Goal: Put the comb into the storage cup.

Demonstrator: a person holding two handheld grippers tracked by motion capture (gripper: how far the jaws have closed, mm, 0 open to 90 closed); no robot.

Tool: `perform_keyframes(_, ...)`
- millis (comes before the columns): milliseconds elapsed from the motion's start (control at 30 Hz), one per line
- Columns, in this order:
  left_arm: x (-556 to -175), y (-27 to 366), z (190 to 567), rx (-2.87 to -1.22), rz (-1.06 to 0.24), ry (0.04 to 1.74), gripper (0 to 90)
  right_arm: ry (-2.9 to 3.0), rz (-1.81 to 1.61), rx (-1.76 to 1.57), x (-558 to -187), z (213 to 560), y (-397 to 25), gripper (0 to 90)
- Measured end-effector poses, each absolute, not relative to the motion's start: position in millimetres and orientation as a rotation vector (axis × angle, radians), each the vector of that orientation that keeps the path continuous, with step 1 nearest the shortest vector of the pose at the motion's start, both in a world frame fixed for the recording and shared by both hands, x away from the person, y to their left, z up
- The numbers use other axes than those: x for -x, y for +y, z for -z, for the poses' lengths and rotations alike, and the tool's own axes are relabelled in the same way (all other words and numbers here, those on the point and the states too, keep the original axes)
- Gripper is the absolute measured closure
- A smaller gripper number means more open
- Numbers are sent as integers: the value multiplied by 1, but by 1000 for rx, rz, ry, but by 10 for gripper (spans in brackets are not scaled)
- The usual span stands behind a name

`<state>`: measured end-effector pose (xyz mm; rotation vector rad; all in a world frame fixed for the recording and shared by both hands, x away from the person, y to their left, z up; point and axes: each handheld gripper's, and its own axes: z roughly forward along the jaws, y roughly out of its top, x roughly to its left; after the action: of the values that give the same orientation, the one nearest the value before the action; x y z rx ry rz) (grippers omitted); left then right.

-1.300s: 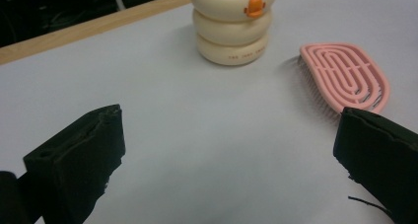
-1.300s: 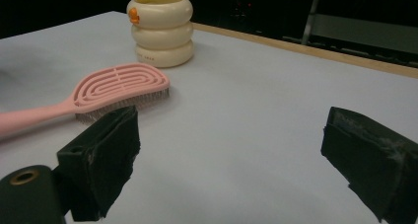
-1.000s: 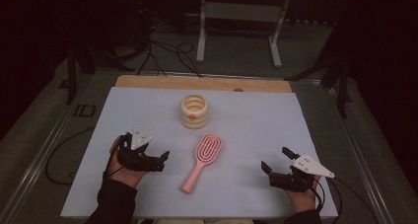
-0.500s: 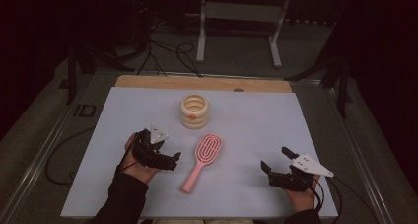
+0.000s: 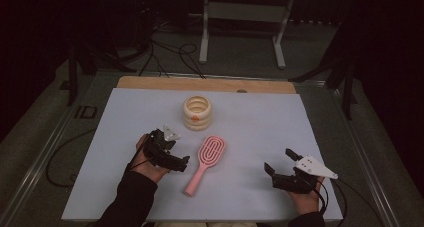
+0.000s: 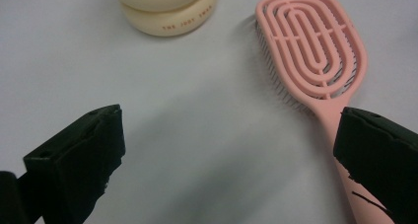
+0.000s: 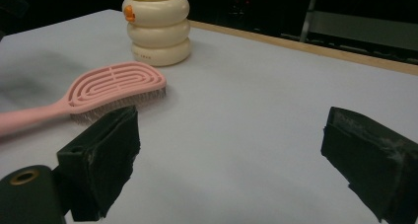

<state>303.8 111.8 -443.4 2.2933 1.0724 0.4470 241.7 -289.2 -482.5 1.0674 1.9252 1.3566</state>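
1. The left gripper point(image 5: 176, 163) is sitting with its jaws spread wide, 1 jaw just beside the handle of the pink hairbrush point(image 5: 204, 163) — gripping nothing
2. The hairbrush is lying bristles down, at 6 o'clock from the cream ringed cup point(image 5: 197, 112)
3. The right gripper point(image 5: 279, 161) is resting at 3 o'clock, well apart, jaws wide and empty

The setting is a laboratory or recording studio arranged for manipulation trials, not a home. A table point(image 5: 125, 187) with a plain pale covering and a bare wooden strip point(image 5: 205, 84) along its 12 o'clock edge stands in a dark room, lit only over the work surface. Loose black cables point(image 5: 170, 54) lie on the grey floor at 11 o'clock, a white metal stand point(image 5: 240, 22) sits at 12 o'clock, and black tripod legs point(image 5: 340, 72) stand at 2 o'clock.
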Motion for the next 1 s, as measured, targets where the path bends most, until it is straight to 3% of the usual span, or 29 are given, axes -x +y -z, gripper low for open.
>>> perform_keyframes(1000, -313, 68, 459, -2414, -340, 1090, 6, 1918, -1354, -1074, -242, 482, -291, 75)
